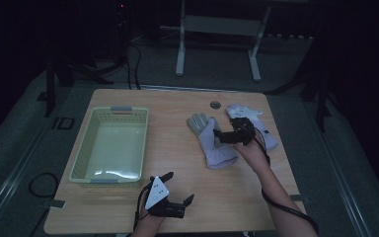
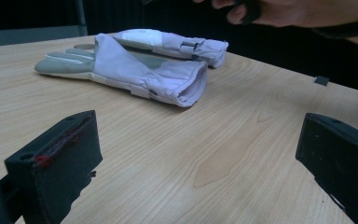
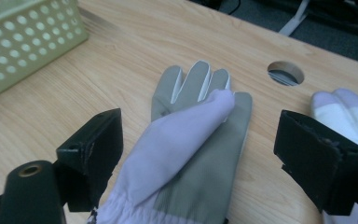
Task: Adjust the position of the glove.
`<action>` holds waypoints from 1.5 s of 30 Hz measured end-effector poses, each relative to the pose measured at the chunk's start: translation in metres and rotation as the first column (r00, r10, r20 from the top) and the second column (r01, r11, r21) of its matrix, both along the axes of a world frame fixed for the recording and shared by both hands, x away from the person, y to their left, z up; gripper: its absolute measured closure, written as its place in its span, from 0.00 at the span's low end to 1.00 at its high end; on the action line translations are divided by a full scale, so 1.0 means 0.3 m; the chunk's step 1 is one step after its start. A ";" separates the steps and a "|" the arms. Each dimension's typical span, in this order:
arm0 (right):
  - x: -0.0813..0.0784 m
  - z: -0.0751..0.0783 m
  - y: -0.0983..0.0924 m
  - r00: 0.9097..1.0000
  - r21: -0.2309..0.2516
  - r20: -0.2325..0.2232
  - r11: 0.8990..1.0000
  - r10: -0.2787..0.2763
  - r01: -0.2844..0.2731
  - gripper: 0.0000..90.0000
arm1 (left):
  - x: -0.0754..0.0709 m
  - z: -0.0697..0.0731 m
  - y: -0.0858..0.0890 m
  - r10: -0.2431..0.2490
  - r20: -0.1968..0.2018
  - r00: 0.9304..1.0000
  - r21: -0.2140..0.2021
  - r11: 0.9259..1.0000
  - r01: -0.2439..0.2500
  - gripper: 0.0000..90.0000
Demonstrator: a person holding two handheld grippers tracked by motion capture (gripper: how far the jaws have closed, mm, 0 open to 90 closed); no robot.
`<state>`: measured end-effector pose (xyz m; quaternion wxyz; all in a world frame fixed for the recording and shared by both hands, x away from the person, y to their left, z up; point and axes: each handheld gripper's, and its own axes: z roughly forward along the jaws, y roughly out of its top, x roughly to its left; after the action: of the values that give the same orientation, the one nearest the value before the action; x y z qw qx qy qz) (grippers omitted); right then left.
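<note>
Dim room, pale wooden surface (image 1: 187,197). My right gripper (image 3: 200,154), fingers spread, straddles the folded grey-and-lilac fabric glove (image 3: 191,140) at mid-surface; closing low on the doubled layer should grip best. My left gripper (image 1: 180,188) idles, fingers spread. Second glove (image 1: 246,112) partly hidden.

- Table (image 1: 187,177): light wood grain.
- Basket (image 1: 83,153), left: pale green, walls dotted with holes.
- Near glove (image 3: 191,140): lavender and grey.
- Far-right glove (image 1: 269,139): lavender, white patch.
</note>
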<state>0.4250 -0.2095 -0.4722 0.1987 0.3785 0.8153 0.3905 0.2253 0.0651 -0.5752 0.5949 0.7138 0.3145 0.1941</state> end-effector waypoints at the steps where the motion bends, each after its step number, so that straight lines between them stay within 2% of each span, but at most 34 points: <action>1: 0.009 -0.010 0.007 1.000 -0.006 -0.005 1.000 0.001 -0.001 0.17 | 0.000 0.000 0.000 -0.001 0.001 1.000 0.001 1.000 0.001 0.00; 4: 0.032 -0.041 0.025 1.000 -0.025 -0.023 1.000 -0.008 0.007 0.18 | -0.001 0.000 -0.001 -0.003 0.002 1.000 0.001 1.000 0.003 0.00; 7: 0.051 -0.072 0.037 0.999 -0.044 -0.040 0.999 -0.009 0.007 0.23 | -0.001 0.000 0.000 -0.005 0.002 1.000 0.001 1.000 0.005 0.00; 9: 0.062 -0.091 0.042 0.998 -0.049 -0.062 0.999 -0.009 0.006 0.23 | 0.000 0.000 0.000 -0.005 0.002 1.000 0.002 1.000 0.005 0.00; 13: 0.075 -0.131 0.050 0.995 -0.061 -0.092 0.998 -0.027 0.022 0.33 | -0.001 0.000 0.000 -0.006 0.002 1.000 0.001 1.000 0.006 0.00; 15: 0.082 -0.149 0.054 0.994 -0.088 -0.101 0.996 -0.029 0.020 0.35 | -0.001 0.000 0.000 -0.006 0.002 1.000 0.001 1.000 0.006 0.00; 17: 0.096 -0.165 0.055 0.985 -0.077 -0.172 0.997 -0.023 0.010 0.37 | 0.000 0.000 -0.001 -0.010 -0.004 1.000 -0.003 1.000 0.010 0.00; 19: 0.101 -0.180 0.059 0.986 -0.107 -0.164 0.994 -0.040 0.023 0.37 | -0.001 0.000 -0.001 -0.011 -0.002 1.000 0.001 1.000 0.011 0.00; 22: 0.109 -0.199 0.052 0.985 -0.101 -0.168 0.994 -0.046 0.029 0.36 | -0.001 0.000 -0.001 -0.013 -0.003 1.000 0.000 1.000 0.013 0.00; 24: 0.114 -0.210 0.047 0.983 -0.102 -0.174 0.994 -0.061 0.044 0.31 | -0.001 0.000 -0.001 -0.014 -0.003 1.000 0.000 1.000 0.014 0.00; 25: 0.116 -0.213 0.046 0.983 -0.105 -0.171 0.993 -0.065 0.047 0.33 | -0.001 0.000 -0.001 -0.014 -0.004 1.000 0.000 1.000 0.014 0.00; 27: 0.117 -0.222 0.041 0.987 -0.099 -0.157 0.995 -0.044 0.029 0.37 | -0.001 0.000 -0.001 -0.014 -0.003 1.000 0.000 1.000 0.014 0.00; 28: 0.118 -0.226 0.039 0.986 -0.089 -0.163 0.996 -0.034 0.019 0.44 | -0.001 0.000 -0.001 -0.014 -0.003 1.000 0.000 1.000 0.014 0.00; 31: 0.125 -0.233 0.033 0.978 -0.056 -0.209 0.998 -0.025 0.013 0.55 | 0.000 0.000 -0.002 -0.014 -0.003 1.000 0.001 1.000 0.014 0.00; 35: 0.123 -0.229 0.042 0.976 -0.066 -0.219 0.998 0.004 -0.018 0.75 | 0.000 0.000 -0.003 -0.012 -0.004 1.000 0.003 1.000 0.012 0.00; 38: 0.117 -0.223 0.041 0.972 -0.043 -0.233 0.999 -0.020 0.010 0.88 | -0.001 0.000 -0.003 -0.013 -0.003 1.000 0.002 1.000 0.013 0.00; 40: 0.104 -0.213 0.044 0.971 -0.013 -0.237 0.999 -0.040 0.038 0.90 | 0.000 0.000 -0.002 -0.013 -0.006 1.000 0.001 1.000 0.014 0.00; 45: 0.050 -0.164 0.067 0.978 0.039 -0.195 0.996 -0.073 0.082 0.91 | 0.001 0.000 -0.001 -0.015 -0.006 1.000 -0.001 1.000 0.015 0.00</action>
<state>0.4399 -0.1893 -0.5213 0.1248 0.4505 0.8062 0.3627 0.2255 0.0647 -0.5752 0.5958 0.7163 0.3112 0.1871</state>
